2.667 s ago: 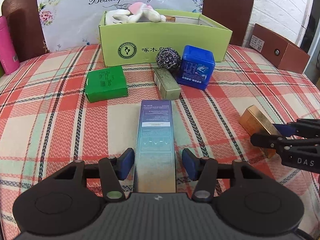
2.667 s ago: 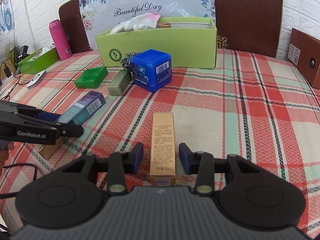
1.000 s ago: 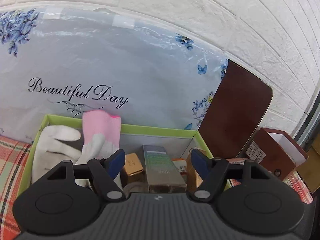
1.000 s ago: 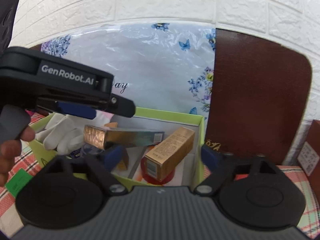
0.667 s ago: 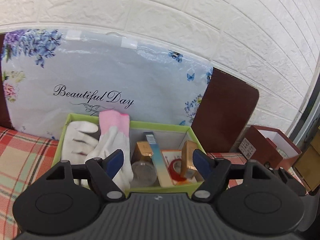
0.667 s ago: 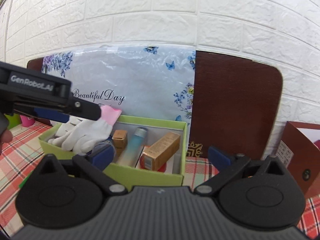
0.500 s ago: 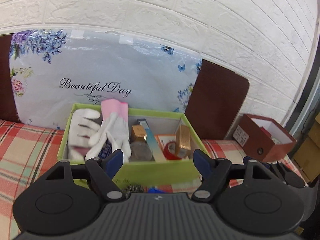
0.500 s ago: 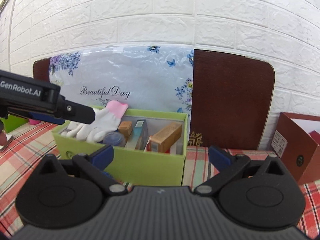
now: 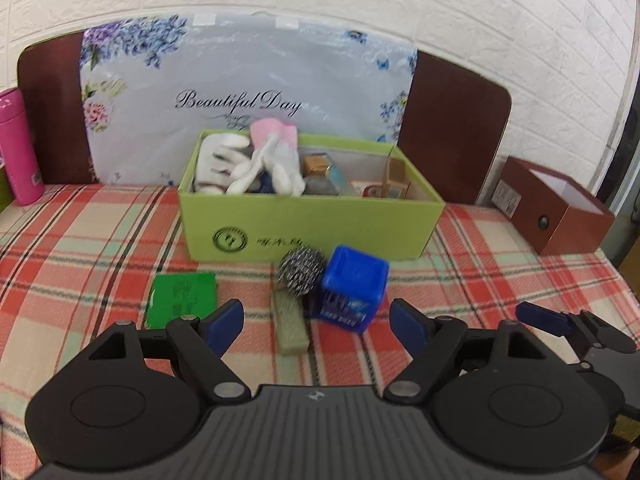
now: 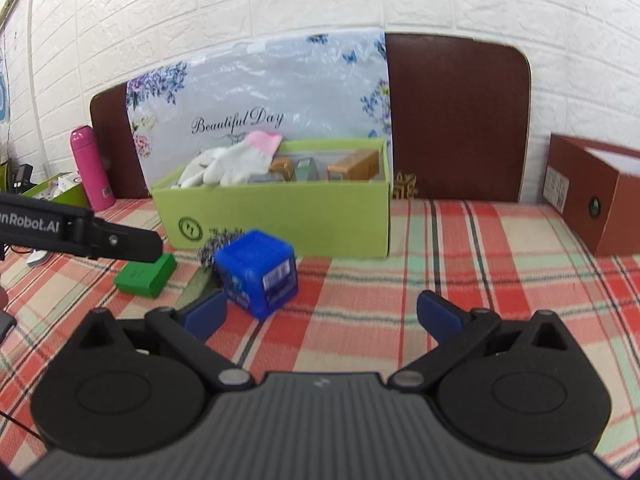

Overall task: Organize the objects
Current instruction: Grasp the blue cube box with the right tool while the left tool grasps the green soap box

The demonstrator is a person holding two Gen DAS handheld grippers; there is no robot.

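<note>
A light green cardboard box (image 9: 312,224) stands at the back of the plaid table and holds white gloves (image 9: 256,164), gold boxes and a teal box. It also shows in the right wrist view (image 10: 280,216). In front of it lie a blue cube box (image 9: 352,292), a steel scourer (image 9: 300,270), an olive bar box (image 9: 289,326) and a flat green box (image 9: 182,300). My left gripper (image 9: 316,322) is open and empty, above the table short of these. My right gripper (image 10: 320,316) is open and empty, right of the blue cube (image 10: 258,276).
A brown box (image 9: 556,208) stands at the right, a pink bottle (image 9: 18,148) at the left. A floral "Beautiful Day" bag (image 9: 240,96) leans on dark chair backs behind the green box. The right gripper's fingers (image 9: 540,318) show at the left view's right edge.
Both grippers let go of the teal box and the gold box inside the green box. Both have drawn back and lowered toward the table, open and empty.
</note>
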